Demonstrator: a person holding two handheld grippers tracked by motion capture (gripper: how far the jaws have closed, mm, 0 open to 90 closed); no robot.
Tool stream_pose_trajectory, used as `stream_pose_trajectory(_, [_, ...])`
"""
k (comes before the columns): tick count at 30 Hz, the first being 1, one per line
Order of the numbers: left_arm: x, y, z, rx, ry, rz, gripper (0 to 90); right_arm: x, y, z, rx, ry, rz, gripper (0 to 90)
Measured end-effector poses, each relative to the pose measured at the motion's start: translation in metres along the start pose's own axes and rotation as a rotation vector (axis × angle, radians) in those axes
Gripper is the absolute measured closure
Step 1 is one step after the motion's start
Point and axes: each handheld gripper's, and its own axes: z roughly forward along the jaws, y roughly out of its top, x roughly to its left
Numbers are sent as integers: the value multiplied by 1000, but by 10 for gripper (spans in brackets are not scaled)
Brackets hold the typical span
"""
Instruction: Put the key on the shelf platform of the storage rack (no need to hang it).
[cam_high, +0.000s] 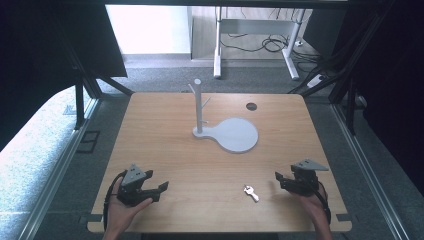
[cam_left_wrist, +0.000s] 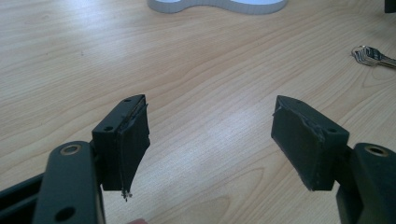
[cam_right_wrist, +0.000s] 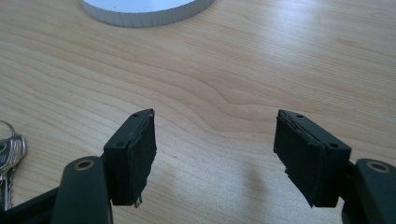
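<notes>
Left gripper (cam_high: 161, 190), right gripper (cam_high: 278, 178): jaws apart.

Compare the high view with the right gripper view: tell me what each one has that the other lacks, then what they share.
High view alone: the white stand's upright post with pegs, the left hand-held gripper, both hands, the floor and a desk frame beyond the table.

Right gripper view alone: close detail of its worn black pads, wide apart.

Both: the wooden table, the stand's round white base and the keys.
</notes>
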Motion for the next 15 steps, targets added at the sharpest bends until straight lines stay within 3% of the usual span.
stream_pose_trajectory(8, [2, -2, 0, 8, 4, -10, 280, -2, 2, -6, -22, 21, 25, 317])
stream_pose_trajectory(11, [1, -1, -2, 5, 5, -9, 280, 0, 2, -7, -23, 53, -4, 328])
stream_pose_trajectory(15, [1, 0, -1, 4, 0, -7, 280, 2, 2, -5, -3, 48, -39, 338])
